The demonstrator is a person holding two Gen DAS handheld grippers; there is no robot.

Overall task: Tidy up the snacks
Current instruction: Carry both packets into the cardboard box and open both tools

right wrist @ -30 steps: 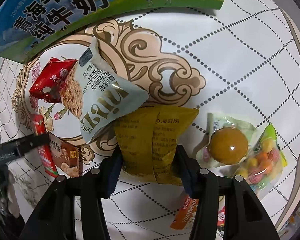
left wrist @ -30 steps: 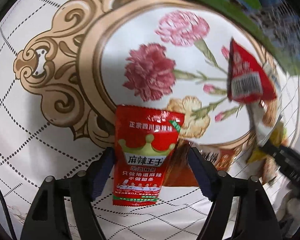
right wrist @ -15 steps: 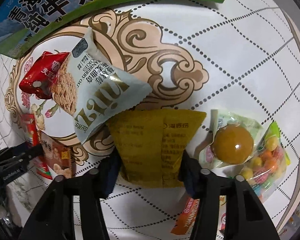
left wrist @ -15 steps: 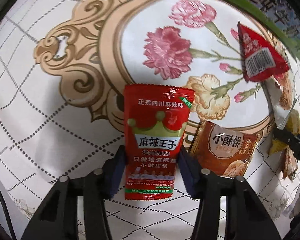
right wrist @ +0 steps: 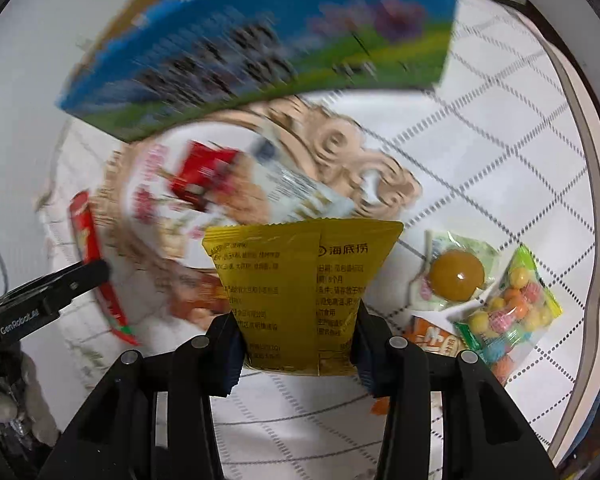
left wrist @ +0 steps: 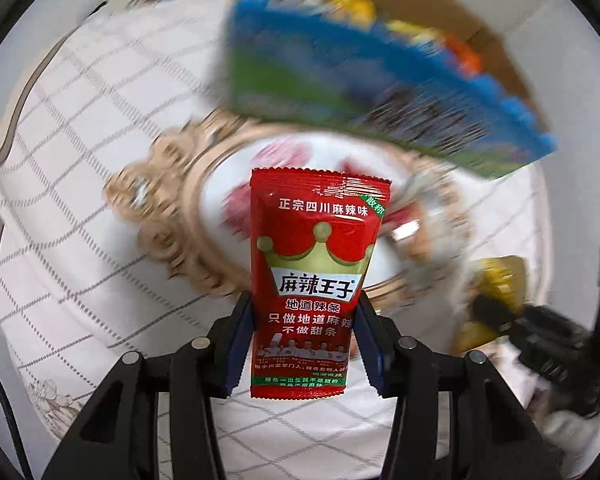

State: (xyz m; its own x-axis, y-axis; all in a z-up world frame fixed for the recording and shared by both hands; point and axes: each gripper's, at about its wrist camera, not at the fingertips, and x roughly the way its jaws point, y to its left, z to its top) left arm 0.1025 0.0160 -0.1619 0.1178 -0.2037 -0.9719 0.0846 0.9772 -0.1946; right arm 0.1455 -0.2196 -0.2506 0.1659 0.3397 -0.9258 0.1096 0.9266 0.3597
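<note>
The left gripper [left wrist: 304, 340] pinches the red spicy-strip packet [left wrist: 314, 276] at its lower edges, centre frame; the right gripper [right wrist: 298, 344], whose jaws have just been closing, clamps the yellow packet [right wrist: 300, 288] likewise. Both look light, crinkly and slippery, so a low side grip suits. At upper right, the blue-green carton [left wrist: 364, 92] holds blurred snacks.
</note>
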